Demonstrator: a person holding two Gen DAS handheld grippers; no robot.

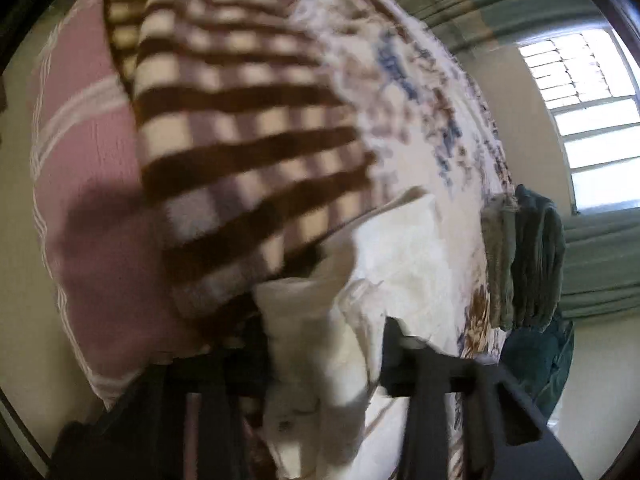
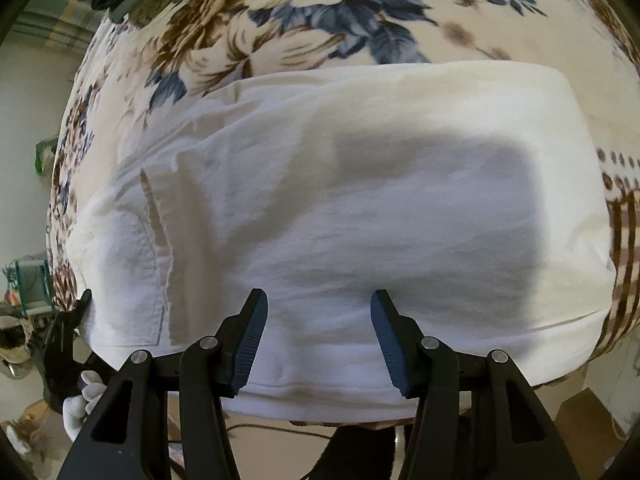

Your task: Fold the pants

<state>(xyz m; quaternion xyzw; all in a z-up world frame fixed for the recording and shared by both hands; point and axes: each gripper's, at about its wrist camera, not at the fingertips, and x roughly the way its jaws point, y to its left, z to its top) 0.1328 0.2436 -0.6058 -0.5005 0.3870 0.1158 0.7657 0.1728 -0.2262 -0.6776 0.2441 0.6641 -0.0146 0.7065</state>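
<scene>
White pants (image 2: 340,208) lie folded on the floral bed cover (image 2: 320,20), near its edge. The right tongs (image 2: 318,336) hover spread wide above them, gripping nothing. The left tongs (image 1: 320,364) look clamped on a bunched pants edge, though blur obscures it.

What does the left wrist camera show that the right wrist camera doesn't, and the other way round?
Only the left wrist view shows the pink pillow, the bright window and a stack of folded green clothes. It is blurred; the left gripper has white cloth between its fingers.

Only the right wrist view shows the white pants spread flat, with the open right gripper over their near edge.

Both show the pants, the floral bedspread and the brown checked blanket.
</scene>
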